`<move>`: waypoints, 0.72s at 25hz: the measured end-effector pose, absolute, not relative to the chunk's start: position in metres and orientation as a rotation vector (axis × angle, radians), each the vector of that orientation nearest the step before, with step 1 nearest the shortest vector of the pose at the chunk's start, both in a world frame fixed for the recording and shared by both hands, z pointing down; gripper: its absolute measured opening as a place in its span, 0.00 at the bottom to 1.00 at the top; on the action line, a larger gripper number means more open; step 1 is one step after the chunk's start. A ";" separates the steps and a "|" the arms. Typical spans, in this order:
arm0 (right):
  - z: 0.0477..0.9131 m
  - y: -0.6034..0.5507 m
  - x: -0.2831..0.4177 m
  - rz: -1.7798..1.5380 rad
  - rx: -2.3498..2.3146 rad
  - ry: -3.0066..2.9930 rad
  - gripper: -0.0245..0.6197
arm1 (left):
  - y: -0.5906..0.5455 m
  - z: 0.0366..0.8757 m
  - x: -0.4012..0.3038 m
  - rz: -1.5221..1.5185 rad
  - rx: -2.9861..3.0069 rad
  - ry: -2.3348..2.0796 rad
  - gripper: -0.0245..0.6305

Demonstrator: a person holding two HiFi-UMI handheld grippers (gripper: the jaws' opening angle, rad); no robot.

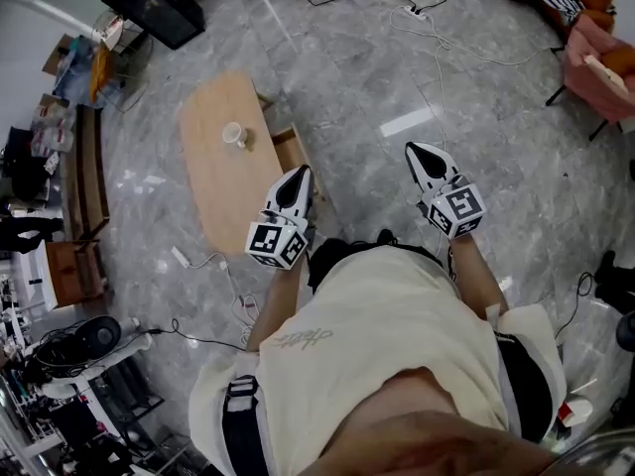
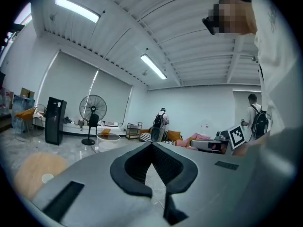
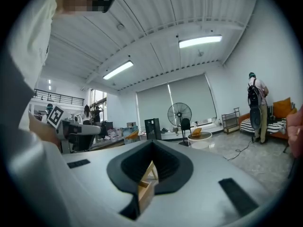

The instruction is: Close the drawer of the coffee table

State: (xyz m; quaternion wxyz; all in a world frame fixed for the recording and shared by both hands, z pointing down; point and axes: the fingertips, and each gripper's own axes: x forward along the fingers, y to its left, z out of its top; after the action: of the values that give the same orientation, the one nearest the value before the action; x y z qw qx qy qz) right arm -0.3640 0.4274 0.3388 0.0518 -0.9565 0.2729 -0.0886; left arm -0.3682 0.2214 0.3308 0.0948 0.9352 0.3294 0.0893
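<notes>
In the head view, the oval wooden coffee table (image 1: 213,177) stands on the grey floor with a small cup (image 1: 234,134) on its top. Its wooden drawer (image 1: 291,151) sticks out open on the table's right side. My left gripper (image 1: 301,174) hovers just beside the drawer's near end, its jaws together and holding nothing. My right gripper (image 1: 413,150) is held further right over bare floor, also shut and empty. In the right gripper view the open drawer (image 3: 144,188) shows through the gap behind the closed tips. In the left gripper view the table top (image 2: 33,171) lies low at the left.
Cables and a power strip (image 1: 180,258) lie on the floor near the table's near end. A black box (image 1: 159,6) stands at the far left and a pink sofa (image 1: 595,62) at the far right. A standing fan (image 2: 92,110) and people are at the back.
</notes>
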 end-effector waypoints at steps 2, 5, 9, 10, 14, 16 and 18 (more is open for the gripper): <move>0.337 0.433 -0.364 -0.255 -2.919 0.823 0.03 | 0.227 0.330 -0.367 0.266 2.772 0.984 0.04; 0.339 0.441 -0.363 -0.270 -2.922 0.814 0.03 | 0.234 0.324 -0.365 0.261 2.778 0.985 0.04; 0.344 0.442 -0.356 -0.301 -2.902 0.838 0.03 | 0.233 0.314 -0.364 0.237 2.791 0.958 0.04; 0.345 0.438 -0.352 -0.302 -2.907 0.851 0.03 | 0.228 0.315 -0.362 0.246 2.798 0.940 0.04; 0.354 0.425 -0.337 -0.304 -2.925 0.887 0.03 | 0.206 0.337 -0.356 0.318 2.804 0.865 0.04; 0.368 0.426 -0.332 -0.345 -2.903 0.883 0.03 | 0.207 0.350 -0.352 0.358 2.802 0.865 0.04; 0.385 0.428 -0.322 -0.395 -2.890 0.878 0.03 | 0.215 0.360 -0.335 0.370 2.790 0.897 0.04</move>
State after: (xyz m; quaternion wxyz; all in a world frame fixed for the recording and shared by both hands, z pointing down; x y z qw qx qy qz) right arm -0.3217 0.4278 0.3849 0.0476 -0.9477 0.2879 -0.1295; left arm -0.3353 0.2147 0.3596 0.0936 0.9404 0.3023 0.1247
